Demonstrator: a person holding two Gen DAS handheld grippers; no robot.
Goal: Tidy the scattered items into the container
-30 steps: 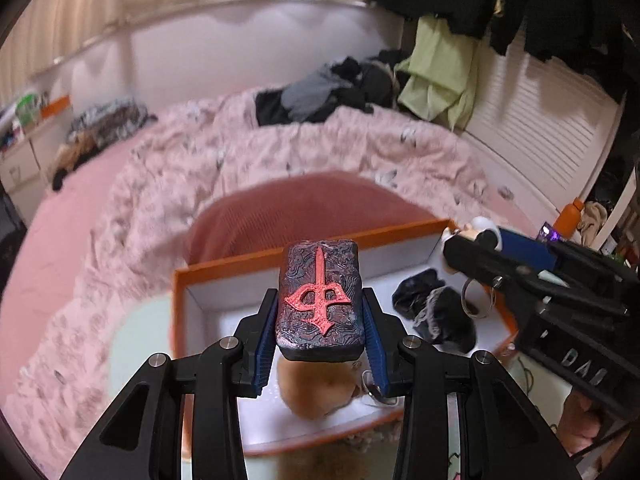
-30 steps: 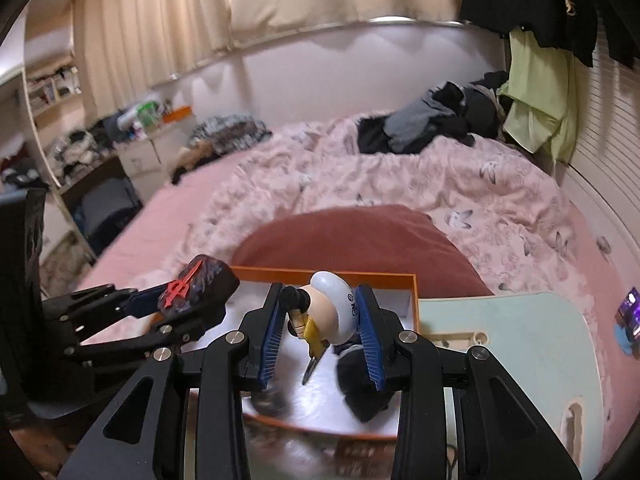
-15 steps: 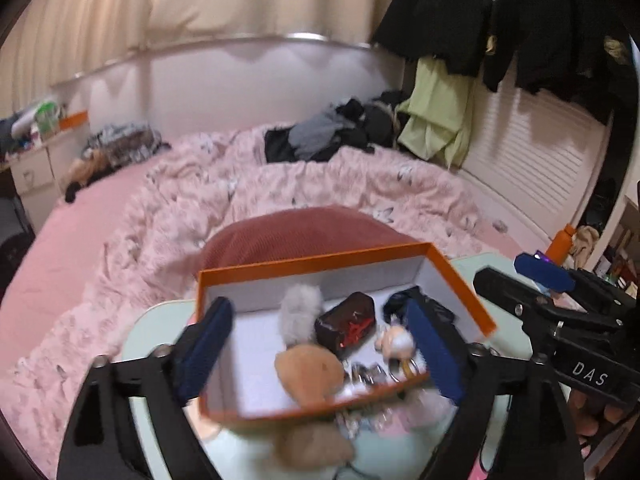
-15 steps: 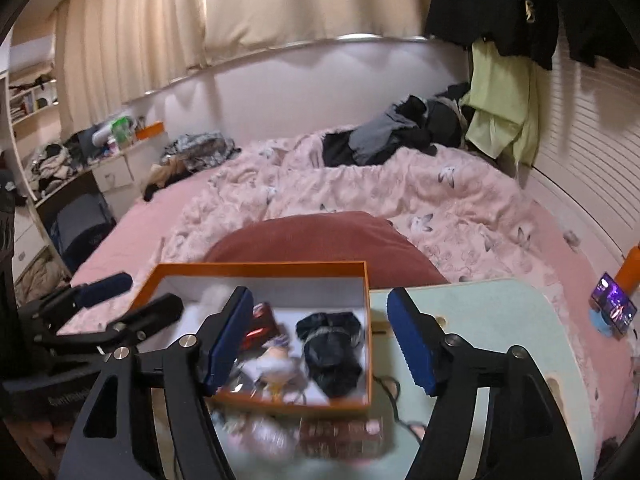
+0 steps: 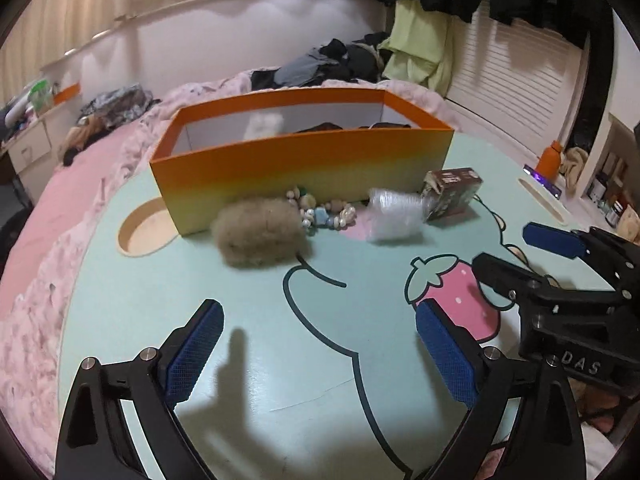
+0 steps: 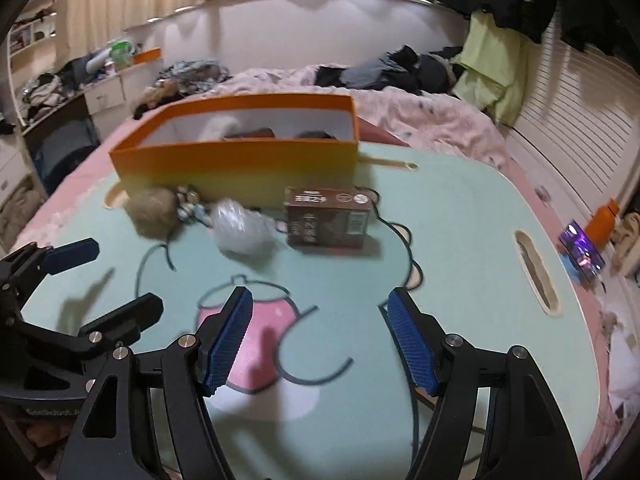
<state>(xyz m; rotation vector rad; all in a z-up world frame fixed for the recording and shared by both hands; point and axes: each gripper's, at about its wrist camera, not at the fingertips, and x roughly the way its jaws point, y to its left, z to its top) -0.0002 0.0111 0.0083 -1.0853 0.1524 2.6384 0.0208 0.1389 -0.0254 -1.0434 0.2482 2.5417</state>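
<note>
Currently both my tools hang spread and empty over the mint surface (image 5: 160, 300): left tool (image 5: 318, 344), right tool (image 6: 320, 332). Ahead, four loose items lie against the orange box's (image 5: 304, 160) near wall: tan fuzzy pouch (image 5: 258, 236) touching it, bead bracelet (image 5: 324, 210) just beside, crumpled clear plastic bag (image 6: 242, 228), brown carton (image 6: 326, 218) nearest the box's right corner. Box contents mostly hidden; dark shapes show inside.

Mint cartoon table (image 6: 460, 220); pink bedding (image 6: 420, 116); orange bottle (image 6: 604, 220); hanging clothes (image 5: 420, 52).
</note>
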